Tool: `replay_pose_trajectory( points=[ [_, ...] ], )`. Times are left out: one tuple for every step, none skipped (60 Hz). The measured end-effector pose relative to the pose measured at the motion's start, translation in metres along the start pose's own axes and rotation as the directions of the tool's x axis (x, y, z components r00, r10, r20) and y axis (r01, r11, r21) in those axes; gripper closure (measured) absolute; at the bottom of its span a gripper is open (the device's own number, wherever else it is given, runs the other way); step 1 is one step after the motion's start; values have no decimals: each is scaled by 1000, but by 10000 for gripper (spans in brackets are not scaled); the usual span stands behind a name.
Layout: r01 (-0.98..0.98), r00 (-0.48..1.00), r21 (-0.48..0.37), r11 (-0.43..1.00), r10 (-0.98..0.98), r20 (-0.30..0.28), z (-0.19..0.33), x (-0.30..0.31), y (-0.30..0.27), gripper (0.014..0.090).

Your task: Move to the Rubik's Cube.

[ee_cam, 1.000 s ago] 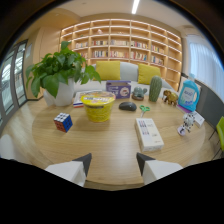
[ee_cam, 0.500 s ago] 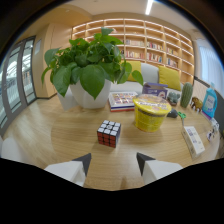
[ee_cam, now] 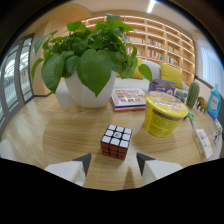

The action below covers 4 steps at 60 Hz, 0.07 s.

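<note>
Wooden tabletop fills the near ground, bookshelves (ee_cam: 165,42) far behind. At the bottom the gripper (ee_cam: 113,161) stands wide open, holding nothing; the Rubik's Cube (ee_cam: 116,141) sits just ahead of its fingers, centred on the gap. Pushing on too fast could knock the cube away, and drifting right risks clipping the yellow tub (ee_cam: 163,114). Compared with half a second ago, cube, tub and potted plant (ee_cam: 90,67) all loom nearer.

Plant pot (ee_cam: 90,92) hides part of the book (ee_cam: 129,98); shelf (ee_cam: 150,42) contents blur, far tabletop items too small to tell.
</note>
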Motion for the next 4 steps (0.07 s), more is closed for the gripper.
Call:
replay_pose_trajectory(
  points=[
    [1, 1000, 0, 1000, -1, 0, 0, 0, 0, 185],
    [3, 1000, 0, 1000, -3, 0, 1, 0, 0, 185],
    [4, 1000, 0, 1000, -4, 0, 1, 0, 0, 185],
    [4, 1000, 0, 1000, -4, 0, 1, 0, 0, 185]
  ],
)
